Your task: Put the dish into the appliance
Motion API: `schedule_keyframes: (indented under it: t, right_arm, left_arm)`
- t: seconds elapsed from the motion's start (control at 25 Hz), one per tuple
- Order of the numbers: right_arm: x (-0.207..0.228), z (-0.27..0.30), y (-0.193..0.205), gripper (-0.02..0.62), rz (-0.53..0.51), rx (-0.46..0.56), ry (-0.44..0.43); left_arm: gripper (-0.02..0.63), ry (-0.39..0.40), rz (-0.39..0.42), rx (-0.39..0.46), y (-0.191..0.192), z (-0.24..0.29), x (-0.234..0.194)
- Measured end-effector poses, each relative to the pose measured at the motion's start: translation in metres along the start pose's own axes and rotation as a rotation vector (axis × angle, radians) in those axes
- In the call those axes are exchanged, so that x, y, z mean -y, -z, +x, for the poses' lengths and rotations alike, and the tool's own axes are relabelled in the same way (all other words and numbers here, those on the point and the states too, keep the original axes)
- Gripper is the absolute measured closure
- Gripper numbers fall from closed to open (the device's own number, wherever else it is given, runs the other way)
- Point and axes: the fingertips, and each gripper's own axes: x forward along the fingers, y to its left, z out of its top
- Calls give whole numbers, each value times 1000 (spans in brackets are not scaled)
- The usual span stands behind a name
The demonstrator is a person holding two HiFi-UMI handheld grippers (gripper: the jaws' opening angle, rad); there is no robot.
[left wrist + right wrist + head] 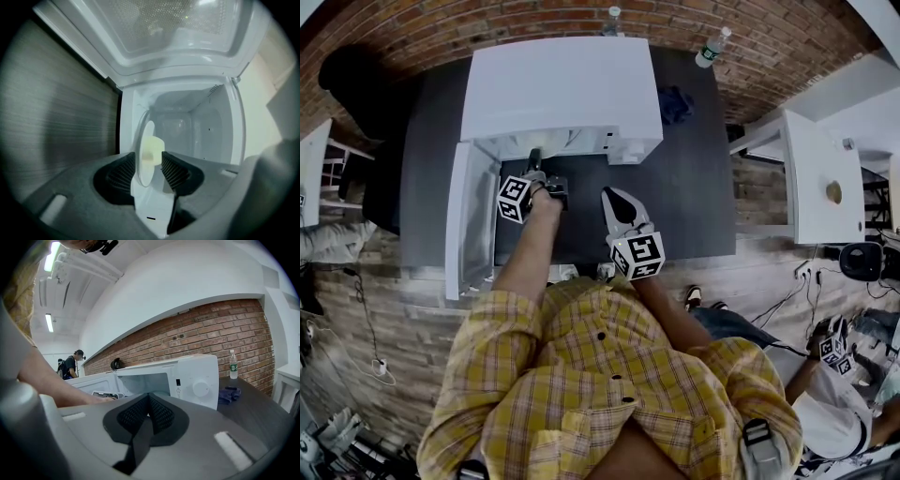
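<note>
**Dish at the microwave mouth, left tongs wide**

The dish [145, 140] shows edge-on between the pads of the left tongs [149, 164], at the mouth of the microwave [562, 89], white cavity behind it. Those tongs stand wide apart. I see no squeeze on the dish, so I judge it is resting there, not carried. The door [469, 216] hangs open to clear the reach. The right tongs [147, 416] are closed on nothing, parked over the bench [694, 187], I judge to stay clear. Only the left gripper view shows the dish. The head view shows none of it, and the right gripper view adds the dial front.
</note>
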Motion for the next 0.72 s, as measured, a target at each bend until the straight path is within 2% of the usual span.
schedule_keyframes:
  t: [0.36, 0.64, 0.72]
  right_arm:
    - [-8, -8, -4, 591, -6, 11, -13]
    - [-15, -16, -2, 591, -7, 16, -19]
    - [-16, -19, -2, 591, -8, 17, -20]
  left_arm:
    - [460, 11, 12, -24, 4, -24, 0]
    - [592, 47, 28, -63, 8, -49, 6]
    - [605, 63, 34, -77, 10, -58, 9]
